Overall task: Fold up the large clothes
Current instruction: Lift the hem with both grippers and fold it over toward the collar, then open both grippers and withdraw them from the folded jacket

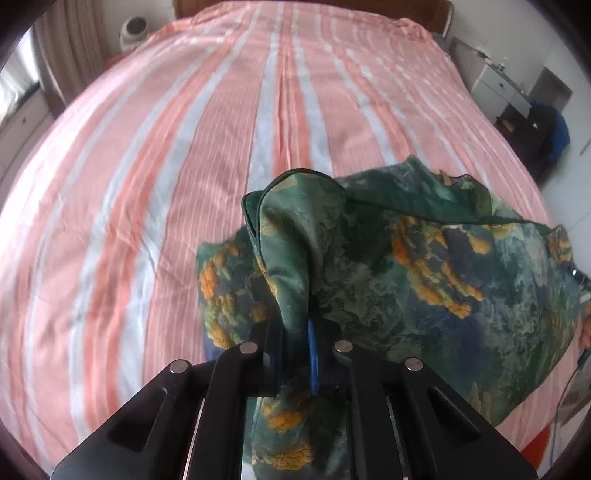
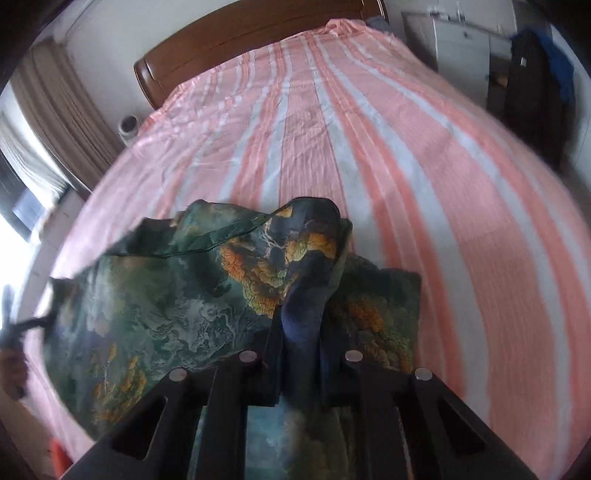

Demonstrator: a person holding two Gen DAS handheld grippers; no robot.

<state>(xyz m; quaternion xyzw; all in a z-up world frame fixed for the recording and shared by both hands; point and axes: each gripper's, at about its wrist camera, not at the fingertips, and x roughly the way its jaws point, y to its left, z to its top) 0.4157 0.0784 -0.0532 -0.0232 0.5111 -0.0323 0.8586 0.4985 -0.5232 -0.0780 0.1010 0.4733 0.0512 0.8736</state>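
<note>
Bed [image 1: 147, 184] filled both views, covered by a pink-and-white striped sheet [image 2: 424, 192] running to the top of each frame. Wooden headboard [image 2: 236, 40] sat upper left in the right wrist view. Curtain [image 2: 62, 107] hung along that view's left edge; white cabinet [image 2: 458, 48] and dark hanging clothes [image 2: 535, 81] were upper right.

The green garment with orange patches [image 1: 424, 266] occupied lower centre to lower right of the left wrist view and lower left to centre of the right wrist view, one edge lifted off the sheet, the rest draped down toward it.

You had the left gripper [image 1: 295, 332] at bottom centre of its frame, jaws clamped on a bunched fold of the garment, with a blue pad edge showing beside the cloth. Your right gripper [image 2: 301, 332] was likewise at bottom centre, jaws pinched tight on another fold.

A small white round appliance [image 1: 133, 31] stood upper left, past the bed's far corner.
</note>
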